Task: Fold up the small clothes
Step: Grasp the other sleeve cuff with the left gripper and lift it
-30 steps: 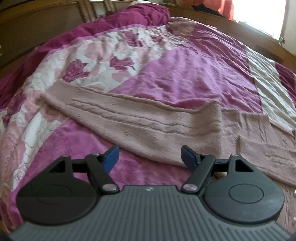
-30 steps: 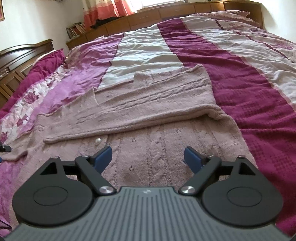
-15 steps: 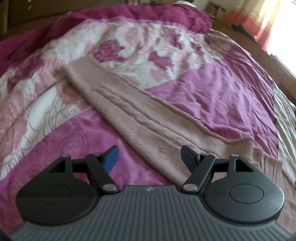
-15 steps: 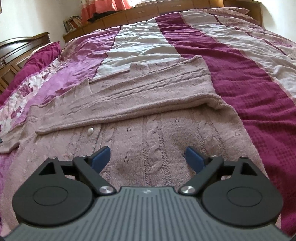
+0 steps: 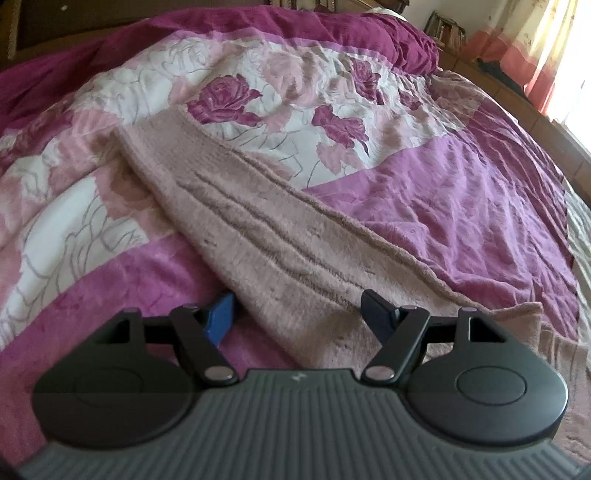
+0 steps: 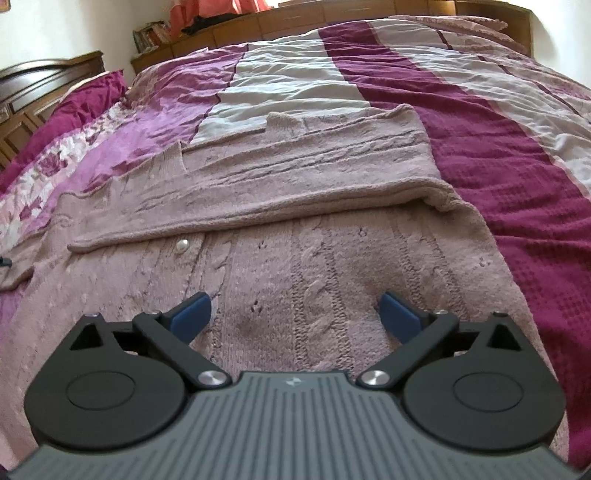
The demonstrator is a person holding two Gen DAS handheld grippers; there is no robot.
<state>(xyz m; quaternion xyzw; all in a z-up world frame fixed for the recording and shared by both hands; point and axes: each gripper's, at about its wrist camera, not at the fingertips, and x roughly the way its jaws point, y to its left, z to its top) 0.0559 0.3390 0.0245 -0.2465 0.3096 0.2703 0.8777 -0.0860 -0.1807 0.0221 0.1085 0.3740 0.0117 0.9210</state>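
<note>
A dusty-pink knitted cardigan (image 6: 314, 258) lies flat on the bed. One sleeve (image 6: 295, 177) is folded across its body, above a pearl button (image 6: 182, 244). The other sleeve (image 5: 258, 229) stretches out straight over the floral bedspread in the left wrist view, its cuff at the far end. My left gripper (image 5: 297, 314) is open and empty, low over the near end of that sleeve. My right gripper (image 6: 295, 314) is open and empty, low over the cardigan's body.
The bedspread (image 5: 461, 184) is magenta, pink and white with rose prints, and striped maroon and grey (image 6: 498, 147) on the right side. A dark wooden headboard (image 6: 37, 85) and a wooden shelf (image 6: 332, 14) border the bed.
My left gripper has swung left and moved along the outstretched sleeve, which now runs straight ahead. My right gripper has moved closer and lower over the cardigan's body. Both stay open.
</note>
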